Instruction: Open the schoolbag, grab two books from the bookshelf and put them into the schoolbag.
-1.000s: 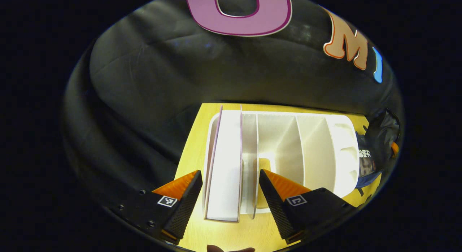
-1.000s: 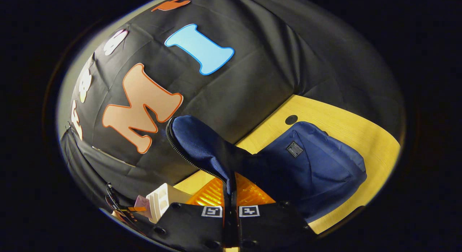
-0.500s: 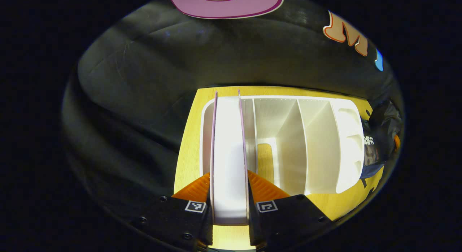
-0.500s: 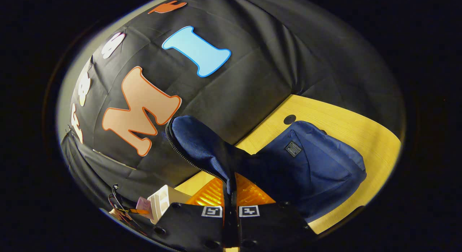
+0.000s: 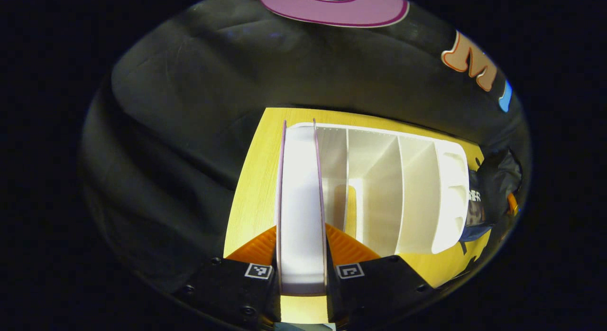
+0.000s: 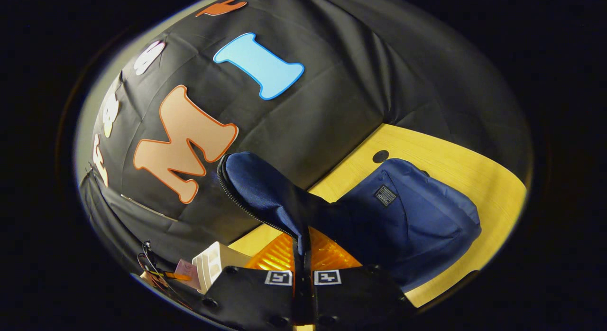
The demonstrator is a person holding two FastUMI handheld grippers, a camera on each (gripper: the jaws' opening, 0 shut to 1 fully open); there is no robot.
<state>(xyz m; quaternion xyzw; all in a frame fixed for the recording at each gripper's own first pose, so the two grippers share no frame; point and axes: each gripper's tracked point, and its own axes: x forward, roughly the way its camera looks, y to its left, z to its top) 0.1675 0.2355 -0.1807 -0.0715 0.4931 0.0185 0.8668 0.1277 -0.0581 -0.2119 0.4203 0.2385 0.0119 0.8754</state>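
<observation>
At the bookshelf [image 5: 417,193] on the worktop [image 5: 251,198], the left claw [image 5: 302,255], wide a second ago, now clamps a book [image 5: 301,203] (apparently lifting). Right claw [image 6: 303,255] pinches the schoolbag [image 6: 408,217] flap open.

Yellow wooden table [image 5: 251,193] carries white bookshelf [image 5: 417,188]; navy schoolbag [image 6: 417,222] lies on it.

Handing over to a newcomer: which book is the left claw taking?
On the yellow table stands a white bookshelf. At its leftmost end, the left claw grips the book: white page edges, purple covers, with bare slots beside it.
</observation>
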